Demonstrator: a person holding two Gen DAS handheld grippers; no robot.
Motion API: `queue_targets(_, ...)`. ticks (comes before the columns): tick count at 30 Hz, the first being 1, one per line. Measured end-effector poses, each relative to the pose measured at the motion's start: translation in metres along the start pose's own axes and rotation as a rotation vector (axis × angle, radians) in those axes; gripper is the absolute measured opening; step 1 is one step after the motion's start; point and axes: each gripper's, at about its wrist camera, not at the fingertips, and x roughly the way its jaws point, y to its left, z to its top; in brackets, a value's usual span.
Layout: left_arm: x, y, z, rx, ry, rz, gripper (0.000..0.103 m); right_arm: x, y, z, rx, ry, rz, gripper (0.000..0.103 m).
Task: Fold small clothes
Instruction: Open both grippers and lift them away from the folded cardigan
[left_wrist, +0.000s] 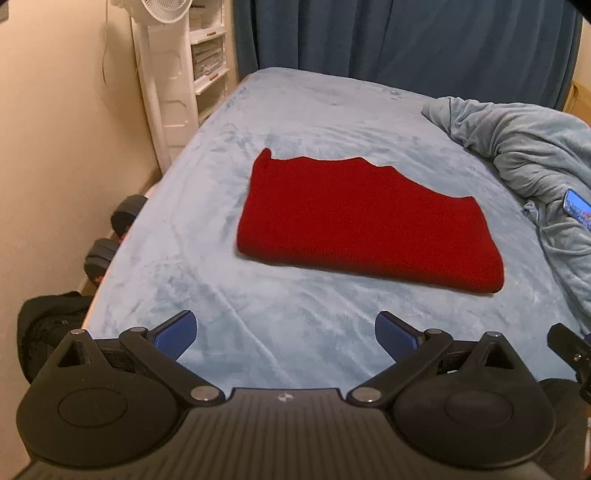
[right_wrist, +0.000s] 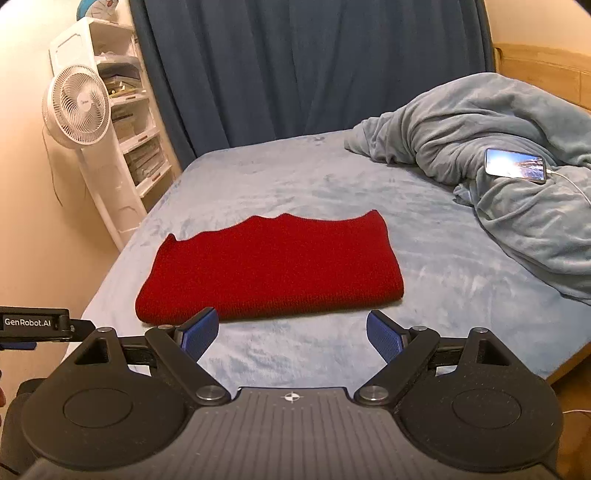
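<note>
A folded red garment (left_wrist: 354, 221) lay mid-bed (left_wrist: 221, 288), back edge ragged. The left tool (left_wrist: 286, 334) and right tool (right_wrist: 291, 332) hung wide open, empty, nearer the bed's near edge; regrasping could undo the fold.

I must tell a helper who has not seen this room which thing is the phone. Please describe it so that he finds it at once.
Start at the bed with its pale blue cover, then go to the crumpled grey-blue blanket heaped at its right side. The phone lies on top of that heap, the only flat, glossy thing there, its screen lit and a white cable plugged in.
</note>
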Motion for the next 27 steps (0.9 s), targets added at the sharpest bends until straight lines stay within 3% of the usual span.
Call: queue_targets(27, 0.046, 0.001, 0.015, 0.032, 0.091, 0.039, 0.103, 0.052, -0.002, 0.002, 0.020, 0.128, -0.031, 0.088)
